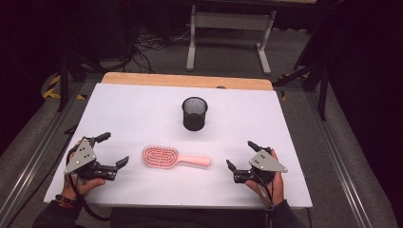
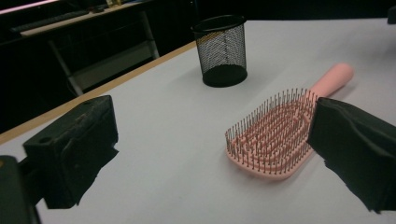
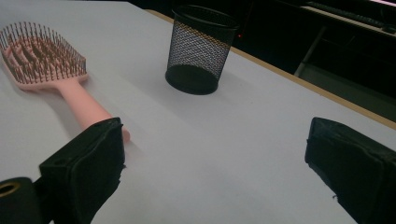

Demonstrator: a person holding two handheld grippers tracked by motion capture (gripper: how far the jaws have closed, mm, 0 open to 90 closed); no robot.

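While bristles-up, pink hairbrush (image 1: 175,157), flat

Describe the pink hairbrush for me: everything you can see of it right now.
The pink hairbrush looks like plastic: a rounded paddle head with slotted openings and rows of thin dark-tipped bristles pointing up, plus a plain smooth handle. It lies flat on the white table, nearer the person than the black mesh cup and apart from it, head toward the left gripper, handle toward the right gripper. Both grippers are open; neither touches it.
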